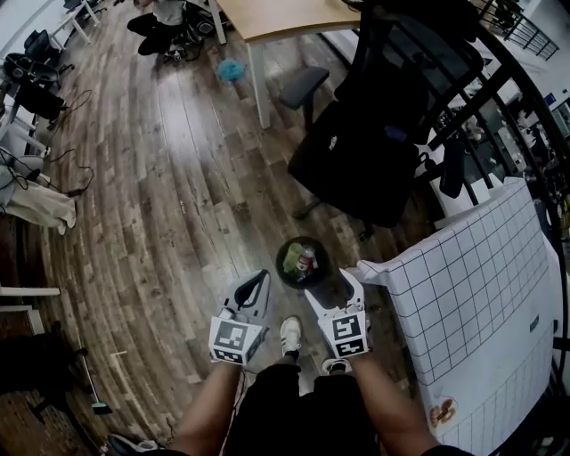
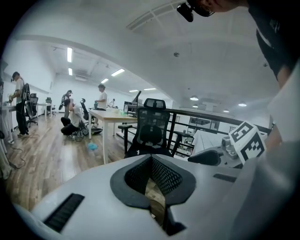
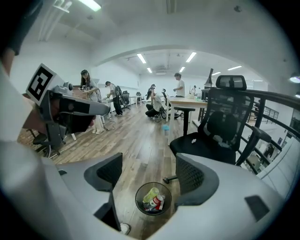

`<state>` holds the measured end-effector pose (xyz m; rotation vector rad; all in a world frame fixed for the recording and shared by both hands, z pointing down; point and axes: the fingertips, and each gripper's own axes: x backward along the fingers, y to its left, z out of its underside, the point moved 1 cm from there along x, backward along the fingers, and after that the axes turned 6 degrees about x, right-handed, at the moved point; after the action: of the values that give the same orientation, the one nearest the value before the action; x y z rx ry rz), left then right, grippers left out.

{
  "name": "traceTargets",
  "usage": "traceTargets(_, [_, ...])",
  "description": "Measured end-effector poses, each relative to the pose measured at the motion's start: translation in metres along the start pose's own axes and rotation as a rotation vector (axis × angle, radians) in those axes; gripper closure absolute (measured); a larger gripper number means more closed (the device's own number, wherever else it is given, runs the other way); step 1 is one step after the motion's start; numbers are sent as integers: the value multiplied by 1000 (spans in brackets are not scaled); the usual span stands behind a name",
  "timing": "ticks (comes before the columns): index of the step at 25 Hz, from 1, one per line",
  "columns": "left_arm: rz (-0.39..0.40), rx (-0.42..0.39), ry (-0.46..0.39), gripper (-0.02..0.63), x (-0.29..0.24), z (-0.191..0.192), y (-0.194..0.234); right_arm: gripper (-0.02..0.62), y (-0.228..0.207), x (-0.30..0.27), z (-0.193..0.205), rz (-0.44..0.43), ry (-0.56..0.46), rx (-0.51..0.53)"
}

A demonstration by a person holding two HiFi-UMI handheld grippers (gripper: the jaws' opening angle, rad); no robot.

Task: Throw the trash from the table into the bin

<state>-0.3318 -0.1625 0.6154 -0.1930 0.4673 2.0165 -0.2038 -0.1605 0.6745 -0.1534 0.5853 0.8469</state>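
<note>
A round black bin (image 1: 303,263) stands on the wooden floor just ahead of my feet, holding a green crumpled piece (image 3: 151,194) and a red-and-white can (image 3: 159,202). My right gripper (image 1: 331,289) hangs beside and above the bin's right edge. Its jaws stand wide open and empty, and in the right gripper view (image 3: 152,176) the bin (image 3: 153,199) shows between them. My left gripper (image 1: 260,278) hovers left of the bin, shut with nothing visible in it; its meshed pads (image 2: 161,176) meet in the left gripper view. A small orange-brown item (image 1: 443,413) lies on the table.
A table with a white gridded cover (image 1: 481,294) stands at my right. A black office chair (image 1: 365,151) sits just beyond the bin, with a black railing (image 1: 499,80) behind it. A wooden desk (image 1: 285,18) and several people are farther off. My shoe (image 1: 290,334) is near the bin.
</note>
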Motion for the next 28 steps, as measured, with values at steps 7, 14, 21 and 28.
traceTargets(7, [-6, -35, -43, 586, 34, -38, -18, 229, -2, 46, -57, 18, -113, 43])
traceTargets(14, [20, -38, -132, 586, 48, -79, -48, 358, -17, 88, -110, 117, -263, 65])
traceTargets(21, [85, -77, -228, 586, 55, -123, -82, 482, -23, 126, -146, 200, -382, 76])
traceTargets(28, [116, -120, -271, 586, 71, -143, -105, 571, -18, 167, -178, 247, -500, 76])
